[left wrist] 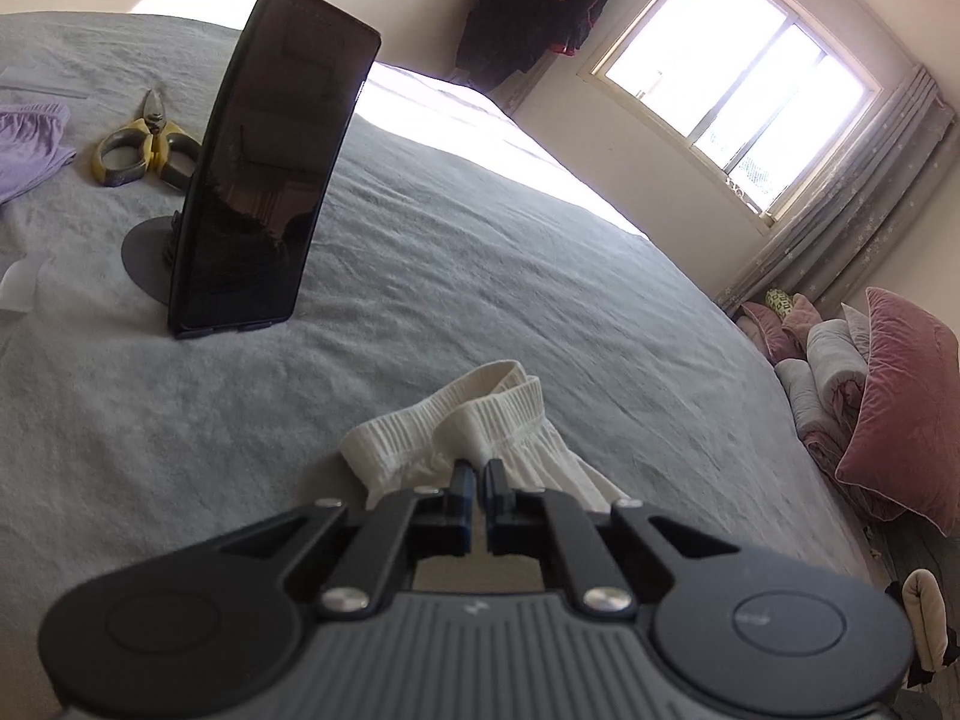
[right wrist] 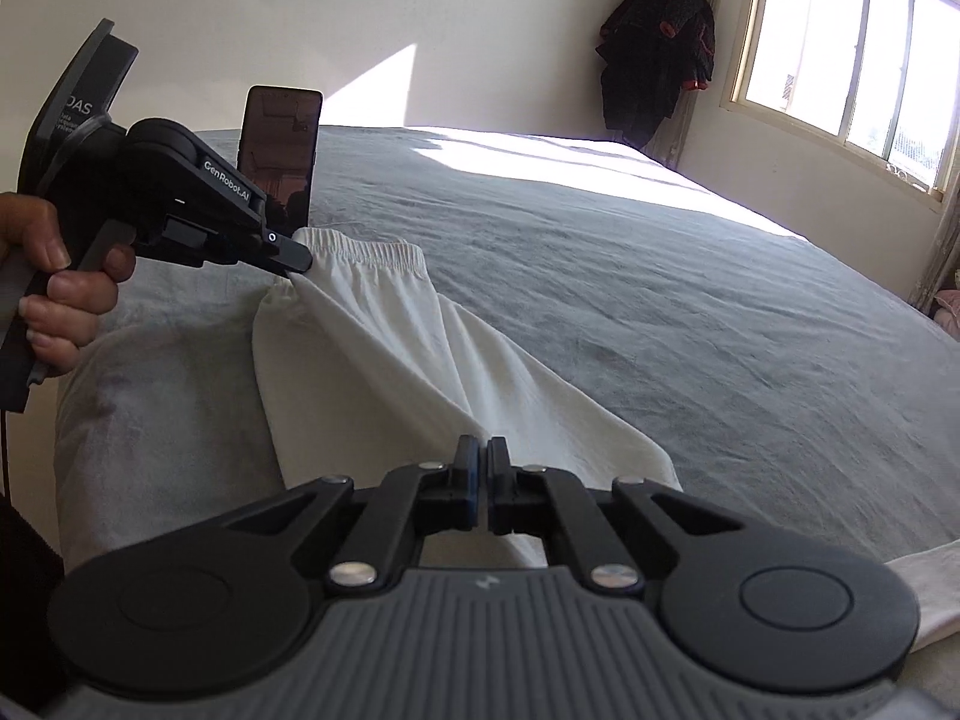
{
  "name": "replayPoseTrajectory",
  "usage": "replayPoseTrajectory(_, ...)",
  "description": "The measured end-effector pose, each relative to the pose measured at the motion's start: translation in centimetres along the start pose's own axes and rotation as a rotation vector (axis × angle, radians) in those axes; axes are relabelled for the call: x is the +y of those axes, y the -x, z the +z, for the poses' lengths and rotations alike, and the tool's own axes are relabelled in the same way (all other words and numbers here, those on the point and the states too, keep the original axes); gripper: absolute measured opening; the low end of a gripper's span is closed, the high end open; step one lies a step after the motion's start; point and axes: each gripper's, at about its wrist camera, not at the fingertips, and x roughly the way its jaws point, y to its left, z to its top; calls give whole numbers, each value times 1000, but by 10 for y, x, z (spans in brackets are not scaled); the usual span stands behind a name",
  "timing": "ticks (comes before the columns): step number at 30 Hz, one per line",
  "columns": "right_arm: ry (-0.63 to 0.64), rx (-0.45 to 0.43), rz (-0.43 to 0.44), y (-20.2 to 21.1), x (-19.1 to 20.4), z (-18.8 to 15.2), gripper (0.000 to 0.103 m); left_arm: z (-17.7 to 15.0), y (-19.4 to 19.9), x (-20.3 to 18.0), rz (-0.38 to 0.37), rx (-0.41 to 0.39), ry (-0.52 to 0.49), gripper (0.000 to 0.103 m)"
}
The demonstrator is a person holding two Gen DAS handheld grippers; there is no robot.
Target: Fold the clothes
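Observation:
White trousers (right wrist: 384, 336) with an elastic waistband lie on the grey bed cover (right wrist: 660, 312). In the left wrist view my left gripper (left wrist: 479, 471) is shut on the gathered waistband of the white trousers (left wrist: 456, 420), lifting it slightly off the cover. The right wrist view shows that same left gripper (right wrist: 297, 267), held by a hand (right wrist: 54, 282), pinching the waistband corner. My right gripper (right wrist: 483, 450) is shut on a fold of the trousers lower down, near the bed's near edge. The cloth stretches taut between both grips.
A dark phone (left wrist: 264, 180) stands upright on a round stand on the bed. Yellow-handled scissors (left wrist: 144, 141) and a lilac garment (left wrist: 30, 144) lie beyond it. Pink pillows and rolled bedding (left wrist: 870, 396) sit on the floor at right. A dark coat (right wrist: 660, 42) hangs by the window.

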Motion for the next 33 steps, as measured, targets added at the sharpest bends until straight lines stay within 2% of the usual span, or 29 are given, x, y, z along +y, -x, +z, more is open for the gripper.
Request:
replayPoseTrajectory(7, 51, -23, 49, 4, 23, 9, 2, 7, -2, 16, 46, 0, 40, 3)
replayPoseTrajectory(11, 86, 39, 71, -14, 36, -2, 2, 5, -12, 25, 96, 75, 62, 4)
replayPoseTrajectory(14, 82, 91, 89, -25, 41, -15, 2, 4, -15, 29, 115, 101, 75, 6)
replayPoseTrajectory(16, 75, 92, 93, -25, 41, -17, 4, 5, -14, 28, 124, 101, 73, 11)
replayPoseTrajectory(17, 72, 92, 96, -24, 41, -17, 9, 5, -13, 27, 130, 98, 70, 13)
replayPoseTrajectory(18, 70, 97, 98, -23, 41, -15, 14, 6, -12, 26, 140, 98, 63, 18)
replayPoseTrajectory(21, 103, 117, 83, -17, 42, -12, 17, 7, -5, 15, 178, 69, 4, 32)
replayPoseTrajectory(22, 102, 118, 73, -13, 38, -11, 19, 7, -1, 10, 187, 54, -20, 33)
replayPoseTrajectory(23, 101, 118, 64, -9, 33, -10, 26, 7, 2, 6, 197, 39, -44, 33)
replayPoseTrajectory(24, 83, 113, 51, -4, 26, -10, 38, 8, 5, 1, 206, 24, -68, 35)
replayPoseTrajectory(25, 54, 110, 40, 1, 16, -11, 41, 8, 8, -5, 202, 11, -89, 37)
replayPoseTrajectory(28, -52, 125, -1, 11, -20, -17, 42, 7, 13, -26, 178, -6, -143, 42)
replayPoseTrajectory(33, -220, 170, -88, 36, -84, -34, 43, -10, 2, -81, 92, 38, -280, 56)
